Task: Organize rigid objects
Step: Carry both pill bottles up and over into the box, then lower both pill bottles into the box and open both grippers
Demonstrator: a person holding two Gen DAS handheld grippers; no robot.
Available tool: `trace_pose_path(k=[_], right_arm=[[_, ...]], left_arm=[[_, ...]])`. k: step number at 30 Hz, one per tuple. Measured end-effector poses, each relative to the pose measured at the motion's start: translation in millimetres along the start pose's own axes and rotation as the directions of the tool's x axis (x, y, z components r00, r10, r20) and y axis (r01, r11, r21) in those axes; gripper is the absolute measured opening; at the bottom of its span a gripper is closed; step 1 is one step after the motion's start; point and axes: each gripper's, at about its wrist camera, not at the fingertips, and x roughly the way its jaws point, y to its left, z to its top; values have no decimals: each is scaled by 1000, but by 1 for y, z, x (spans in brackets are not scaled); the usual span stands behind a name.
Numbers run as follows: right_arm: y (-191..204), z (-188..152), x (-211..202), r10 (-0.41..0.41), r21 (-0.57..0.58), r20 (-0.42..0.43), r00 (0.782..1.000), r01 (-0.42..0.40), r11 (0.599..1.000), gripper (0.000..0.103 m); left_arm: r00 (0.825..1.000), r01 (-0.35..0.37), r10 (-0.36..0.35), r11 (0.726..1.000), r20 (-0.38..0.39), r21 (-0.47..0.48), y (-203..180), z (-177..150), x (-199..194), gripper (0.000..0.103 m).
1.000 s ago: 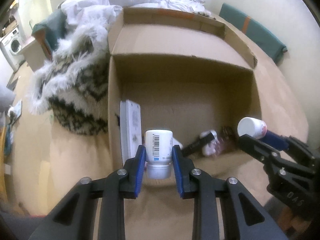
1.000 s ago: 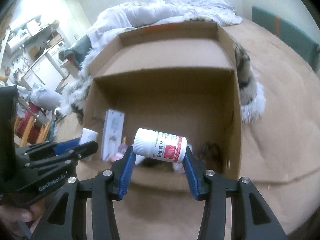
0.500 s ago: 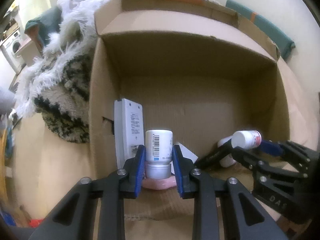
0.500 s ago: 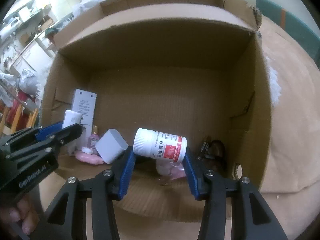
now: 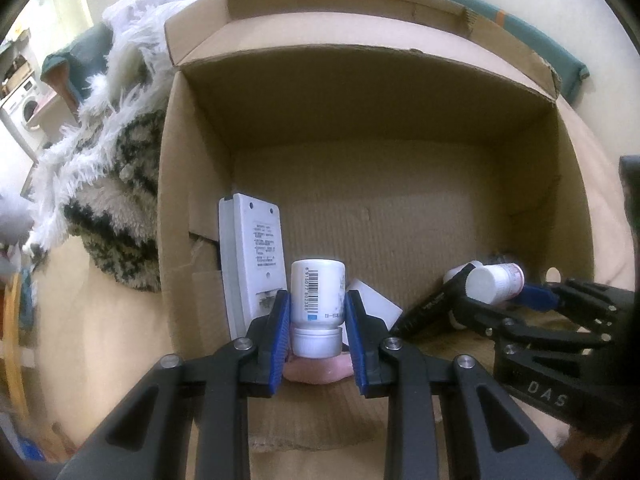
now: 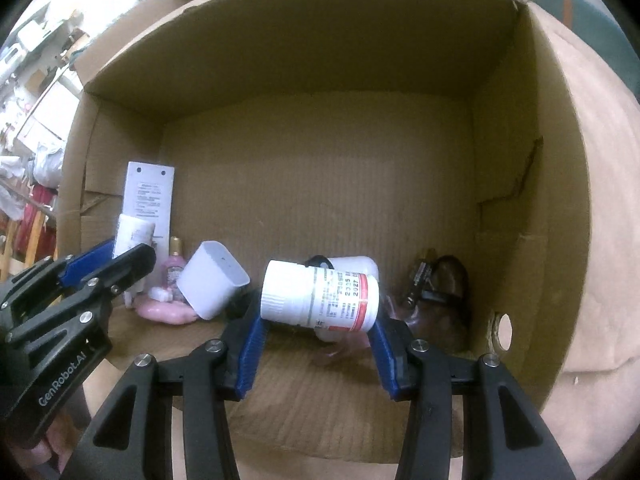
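My left gripper (image 5: 317, 322) pointed steeply down, its blue pads clamped on a white bottle (image 5: 317, 292) held cap toward me. My right gripper (image 6: 318, 334), off at its three o'clock, pinched a red-labelled bottle (image 6: 320, 299) sideways, cap at nine o'clock.

Gone down into the cardboard box (image 5: 192, 184) — both claws, left gripper (image 5: 318, 332) and right gripper (image 6: 318, 344), lower than before. Box walls now bigger around them. Pink thing (image 5: 316, 372) now peeking out just under the left claw's white bottle (image 5: 318, 296).
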Motion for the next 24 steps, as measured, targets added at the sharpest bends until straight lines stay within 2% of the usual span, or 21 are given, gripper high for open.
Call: trace_pose_path(k=[6, 10, 13, 15, 16, 17, 21, 24], right_arm=[[-8, 4, 1, 1, 35, 3, 1000, -1, 999, 52], [-12, 8, -1, 9, 73, 24, 1000, -11, 997, 65], [-17, 11, -8, 50, 104, 57, 997, -55, 993, 72], [-19, 12, -13, 77, 113, 84, 993, -87, 990, 75], [-20, 13, -15, 88, 114, 93, 992, -99, 989, 79], [-22, 13, -17, 101, 117, 105, 989, -113, 987, 80], [-23, 13, -26, 120, 121, 147, 982, -138, 983, 93], [-20, 13, -32, 103, 120, 165, 981, -124, 985, 93]], left_arm=[[1000, 4, -4, 1000, 0, 18, -6, -3, -1, 25], [999, 29, -29, 999, -20, 13, -8, -2, 1, 27], [998, 54, -54, 998, -30, 23, -12, -2, 1, 39], [998, 54, -53, 998, -27, 39, -17, -3, -2, 55], [999, 34, -33, 998, -18, 44, -20, -4, -4, 69], [1000, 22, -22, 999, -1, 45, -21, -4, -7, 72], [999, 50, -51, 998, 20, 42, -22, -3, -15, 72], [998, 55, -56, 998, 29, 27, -21, -3, -21, 72]])
